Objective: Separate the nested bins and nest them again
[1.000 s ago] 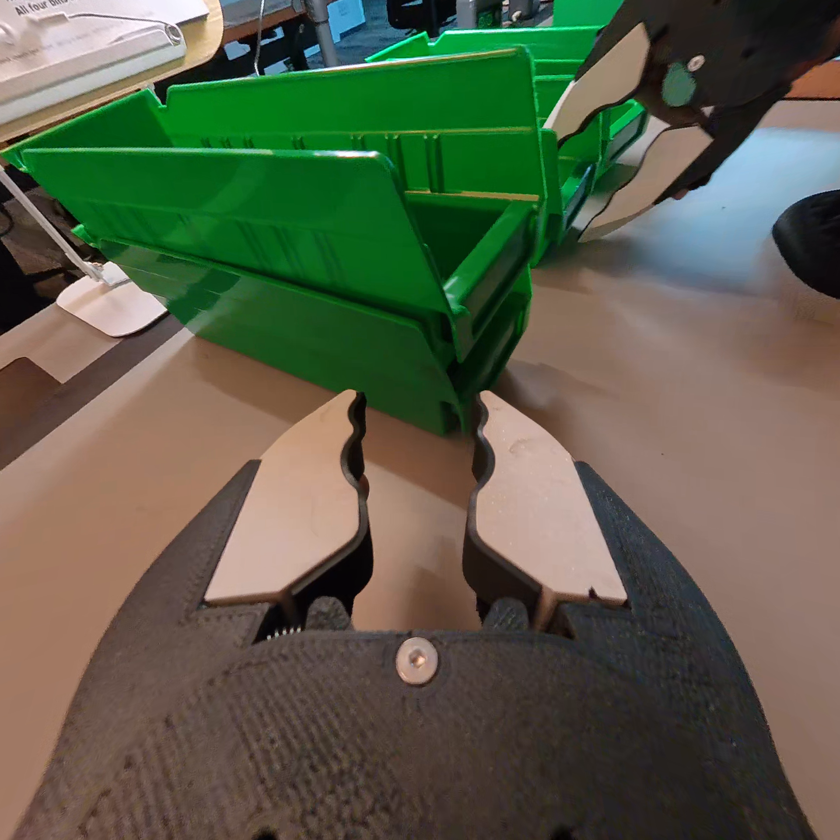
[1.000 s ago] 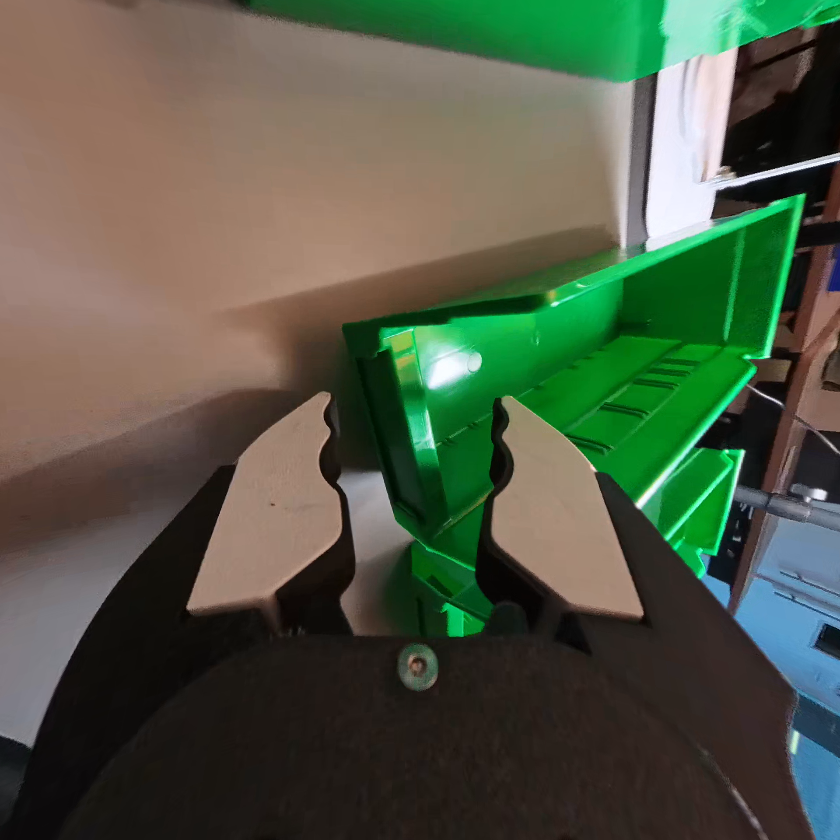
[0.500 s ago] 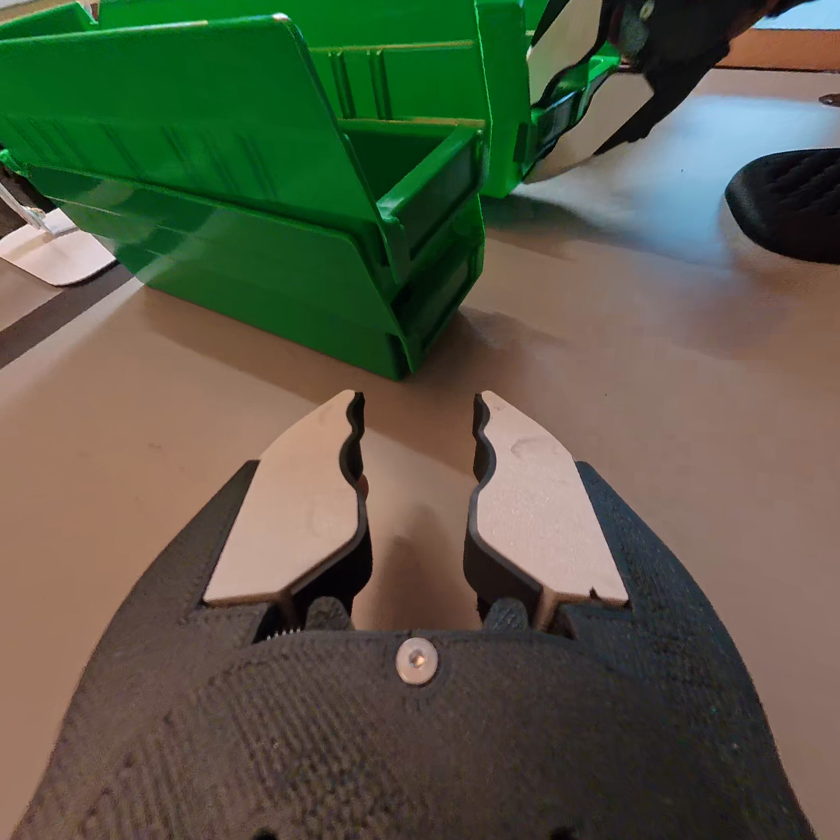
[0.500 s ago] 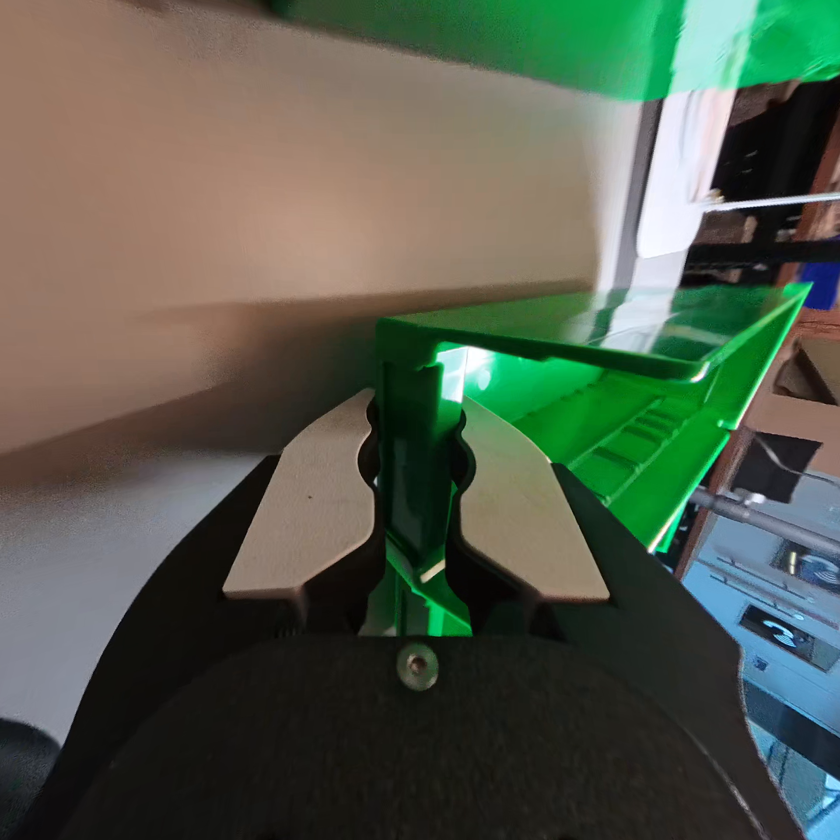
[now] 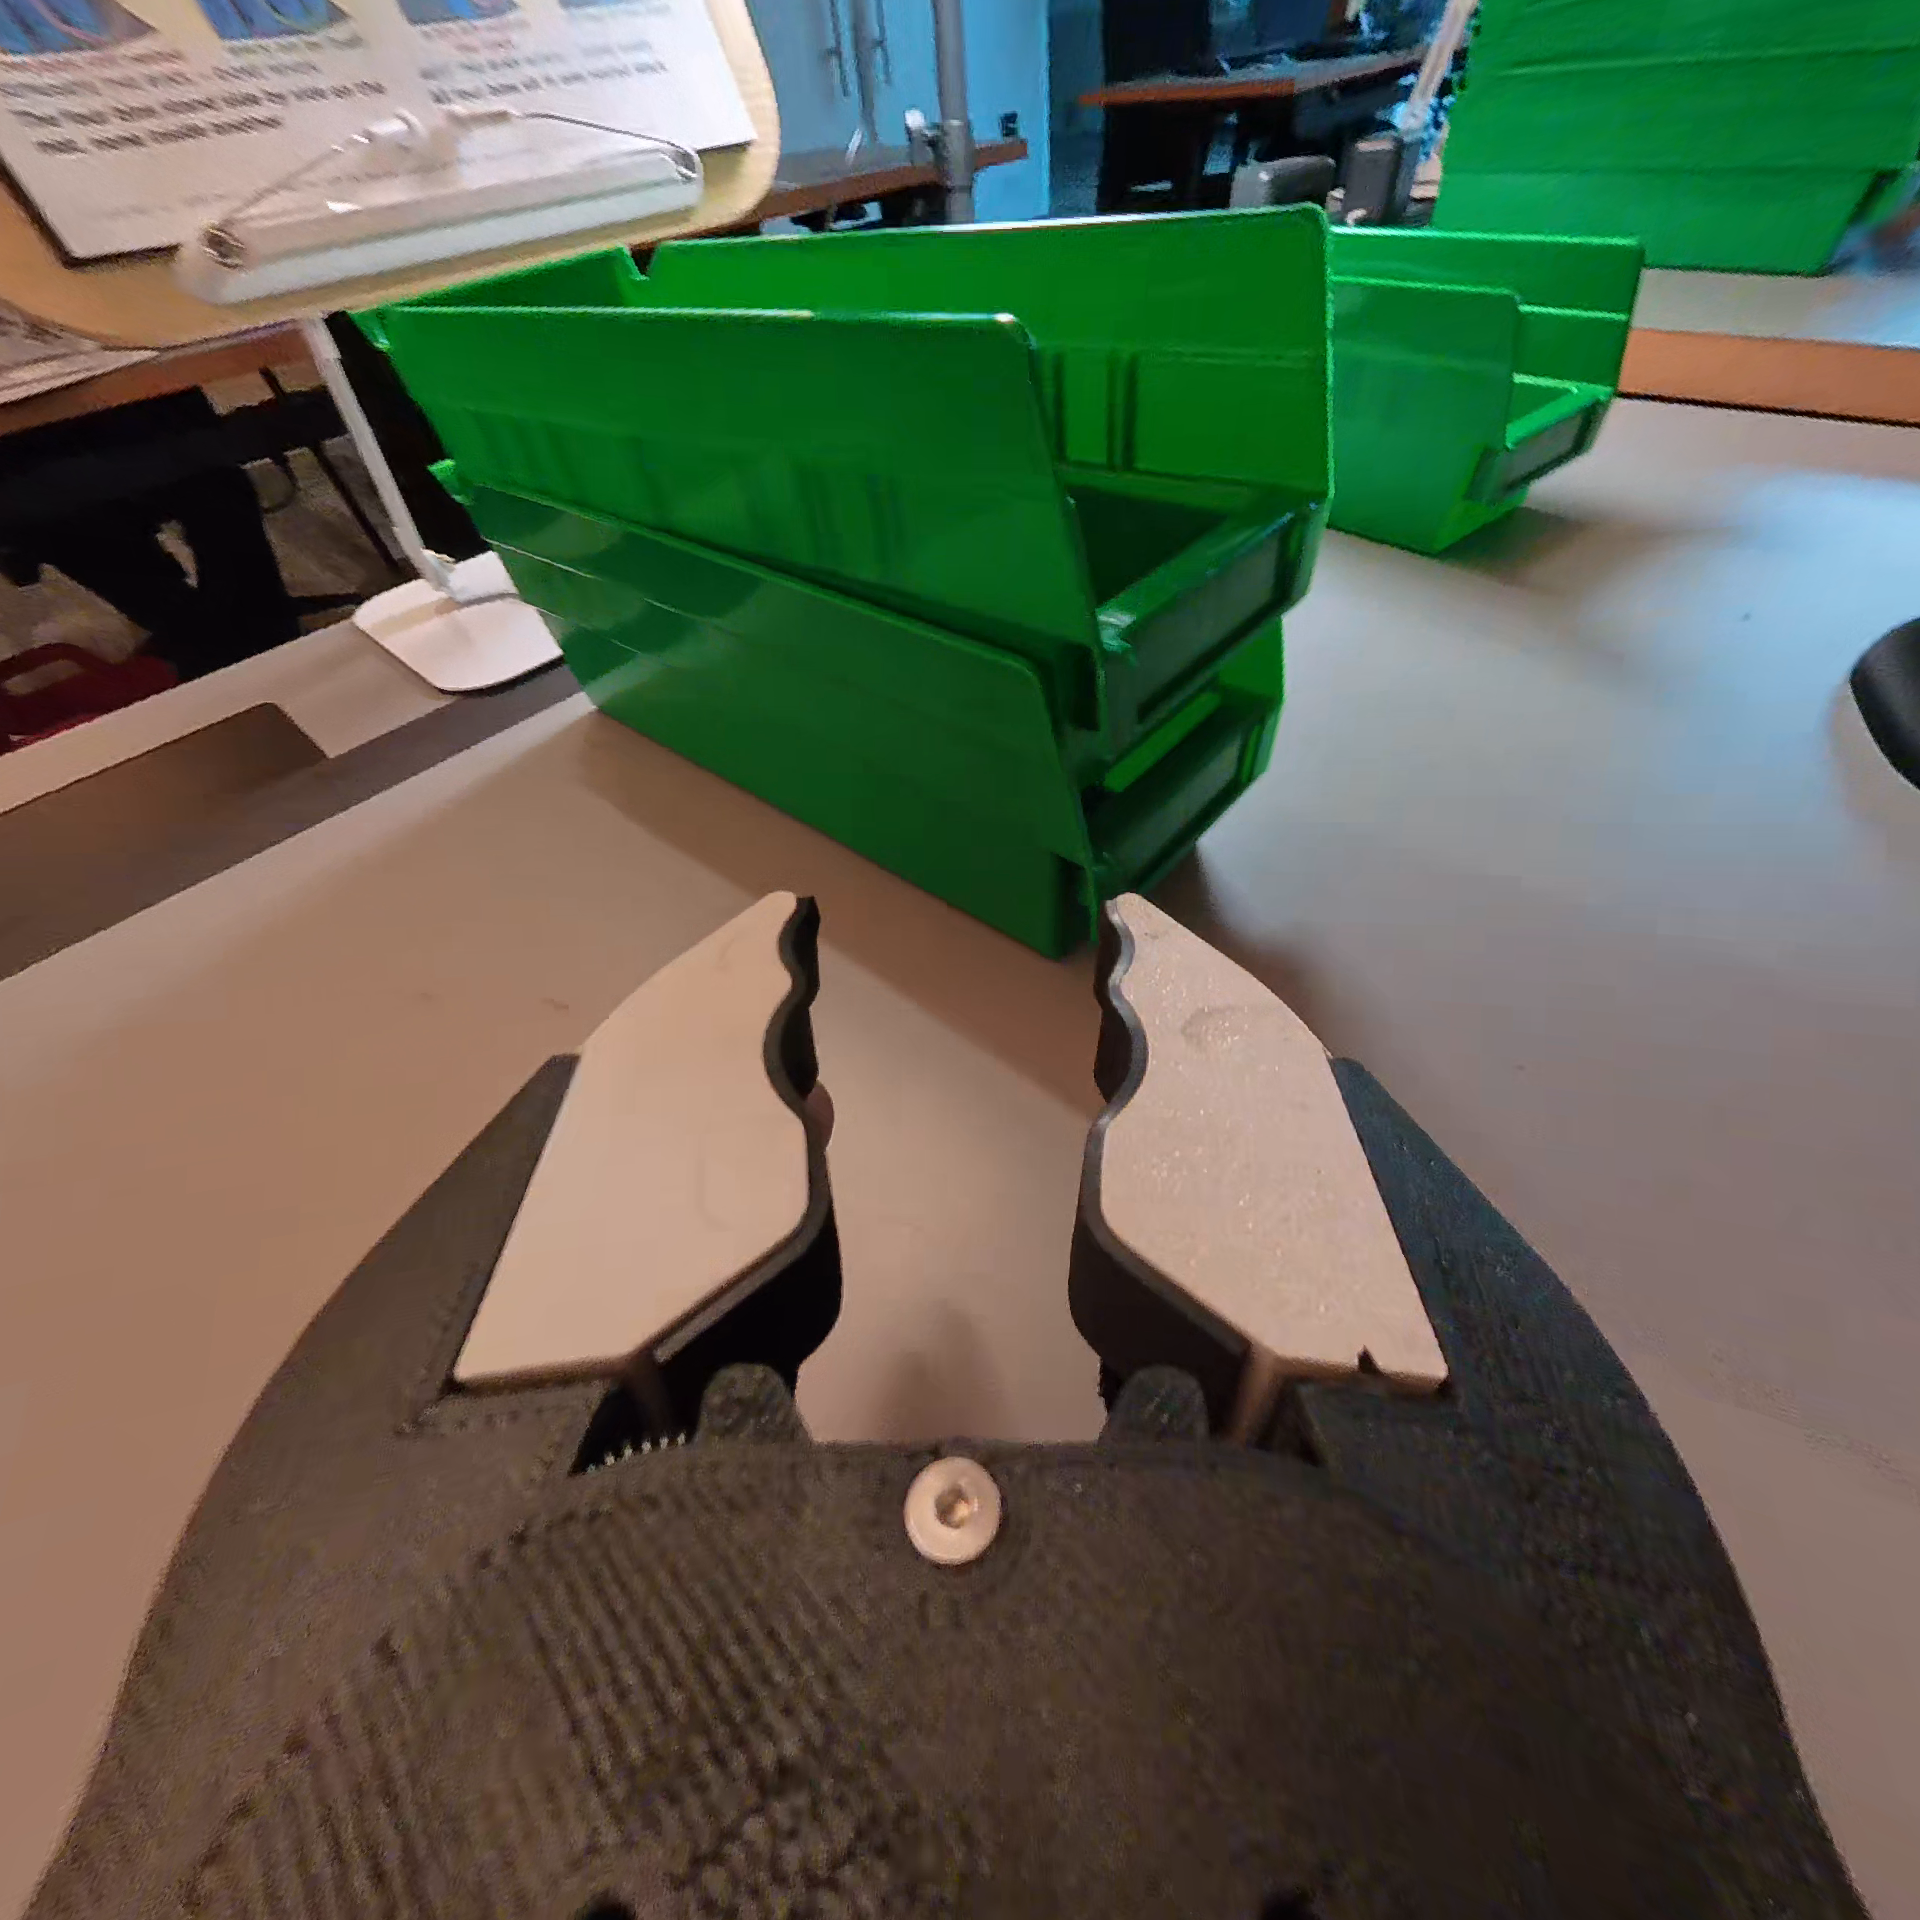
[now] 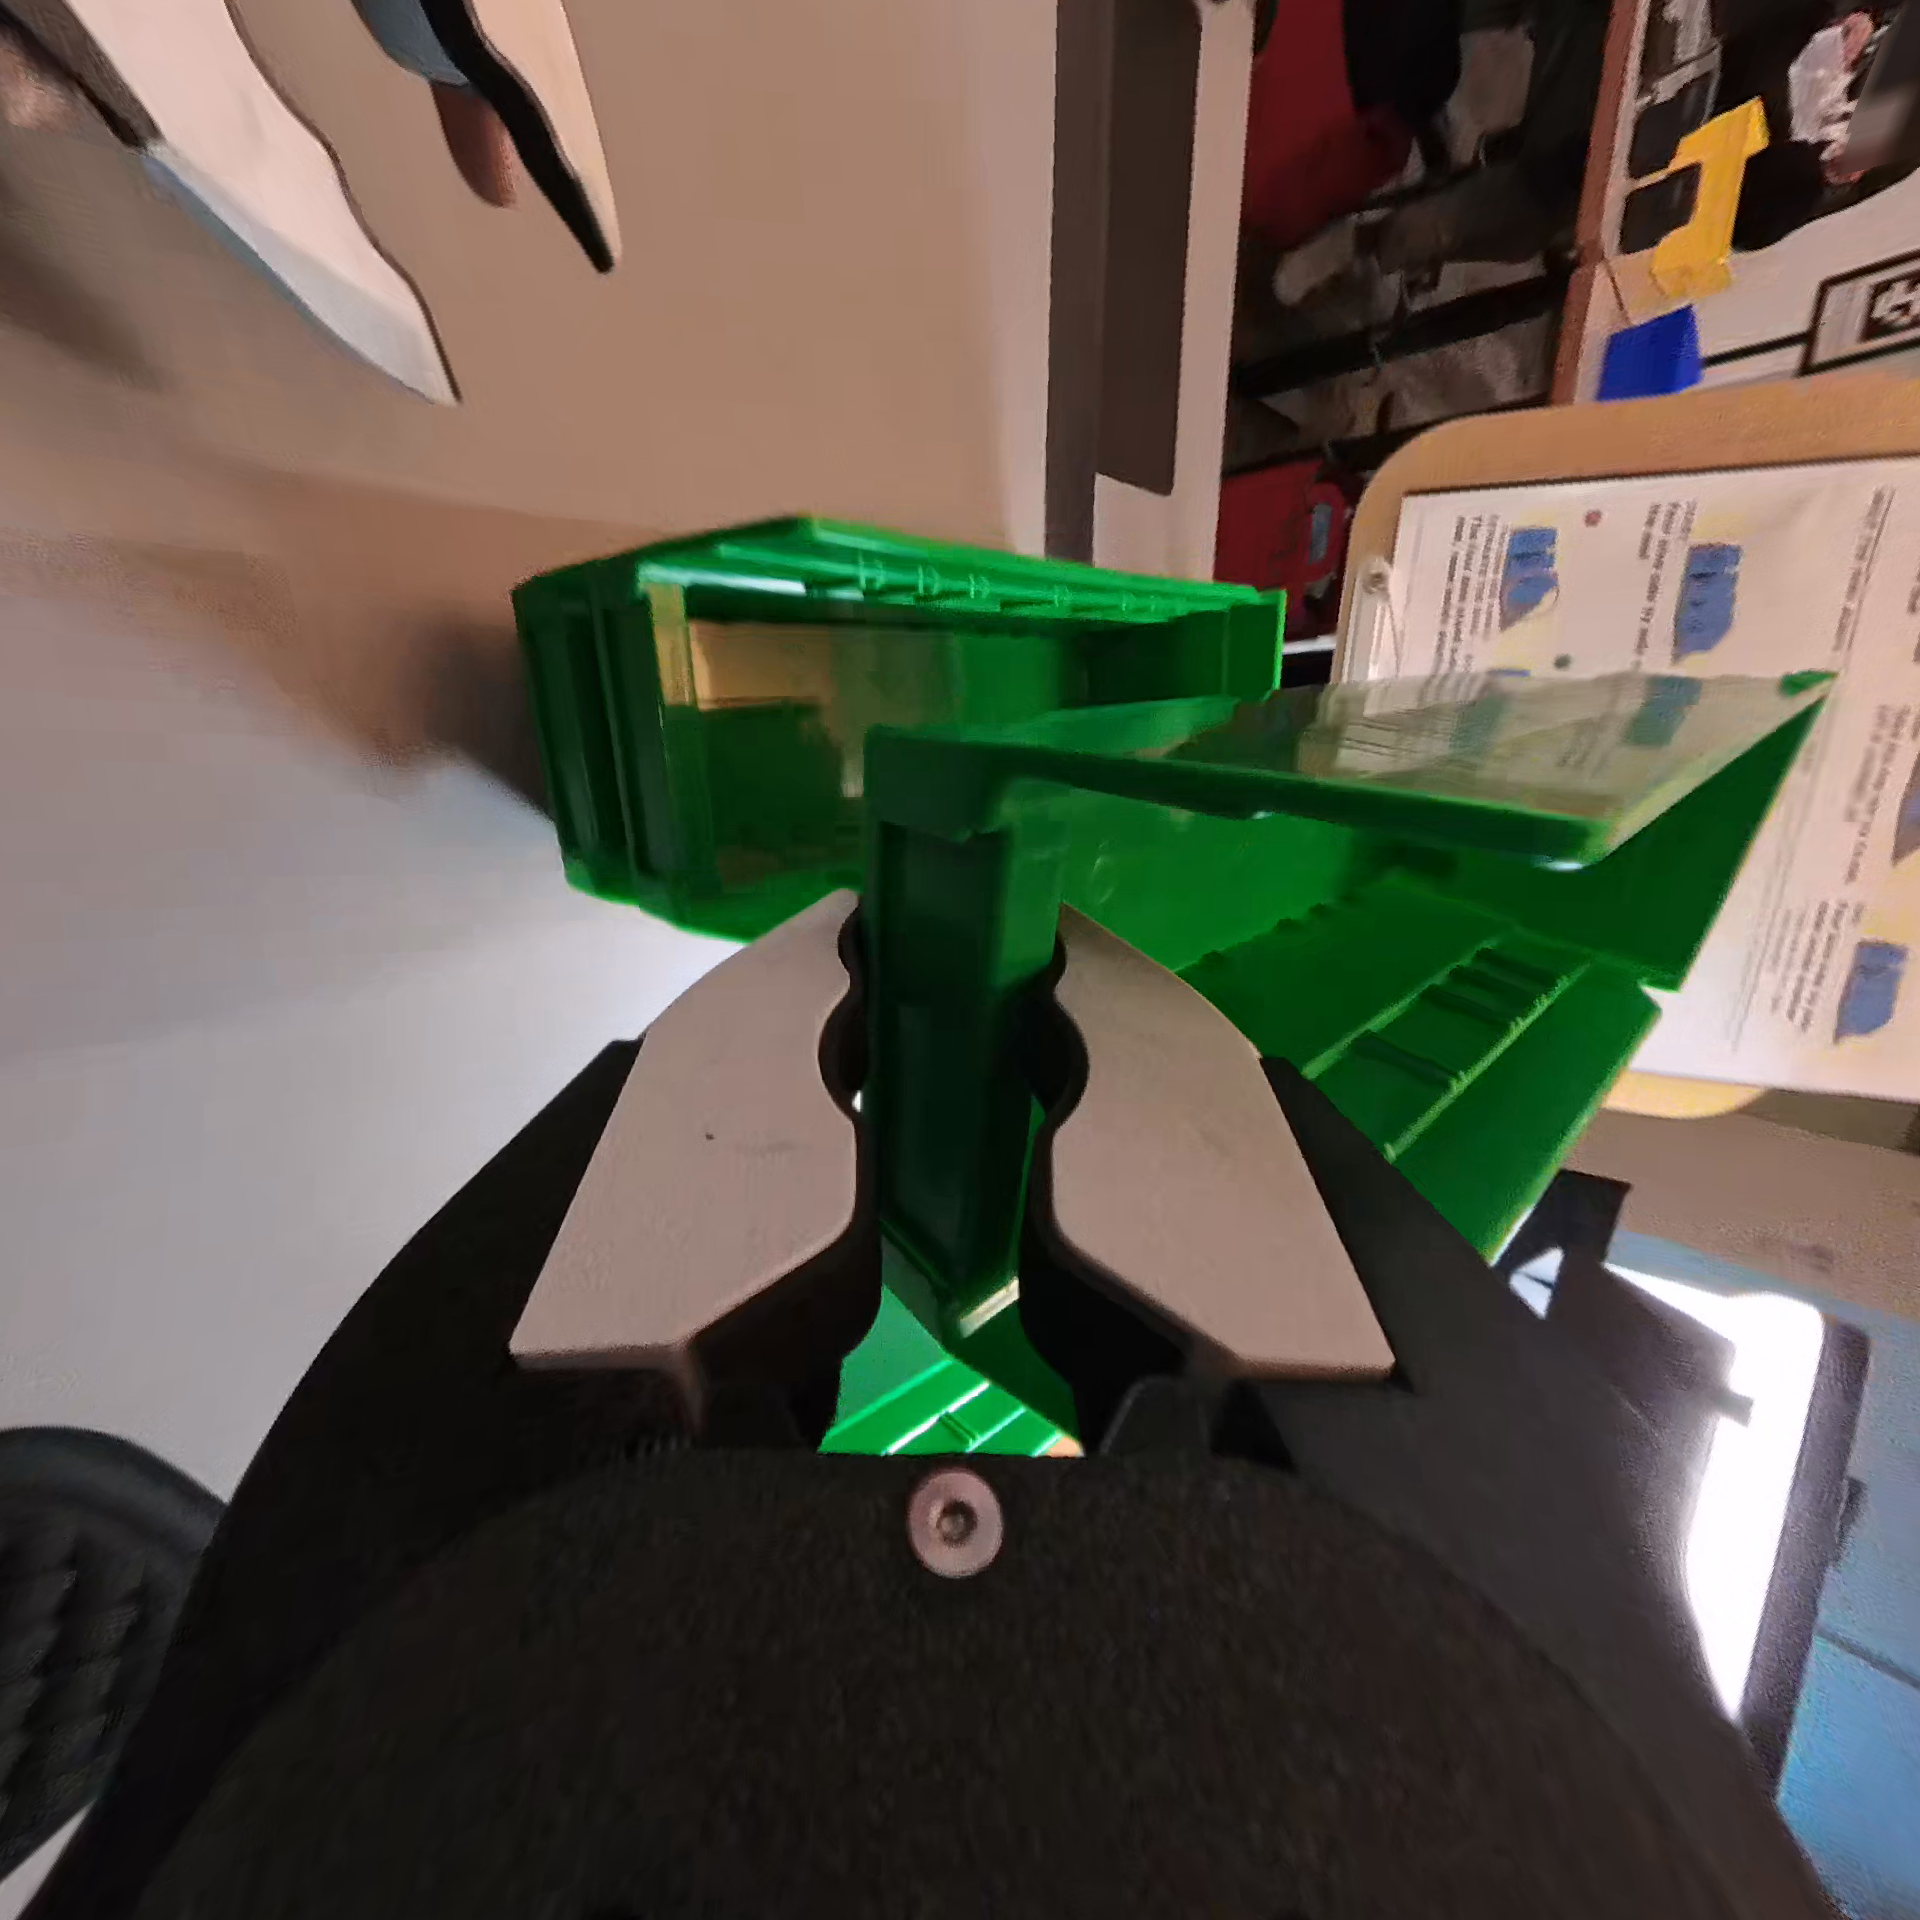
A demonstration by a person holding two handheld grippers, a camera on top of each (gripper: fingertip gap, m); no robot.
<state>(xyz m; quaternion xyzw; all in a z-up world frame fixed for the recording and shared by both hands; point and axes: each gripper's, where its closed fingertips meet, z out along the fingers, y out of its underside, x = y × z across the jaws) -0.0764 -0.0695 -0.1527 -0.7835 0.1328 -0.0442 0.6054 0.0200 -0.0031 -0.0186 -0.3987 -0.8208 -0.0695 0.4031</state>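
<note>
instr sheet (image 5: 312,94) on clipboard (image 6: 1382,499) | printed txt | blurred, unreadable

Black printed shells, grey fingers, one screw each.

My left gripper (image 5: 956,966) has a coarse black body with woven-looking print lines, a single silver hex screw at its centre and two pale grey, flat-faced fingers (image 5: 665,1174) edged with wavy black pads. A small spring or toothed strip, I think, shows beside the left finger's root. My right gripper (image 6: 961,997) is built alike: a smoother-looking black shell, one grey screw, matte grey fingers (image 6: 1184,1174) with scalloped black inner edges.
</note>
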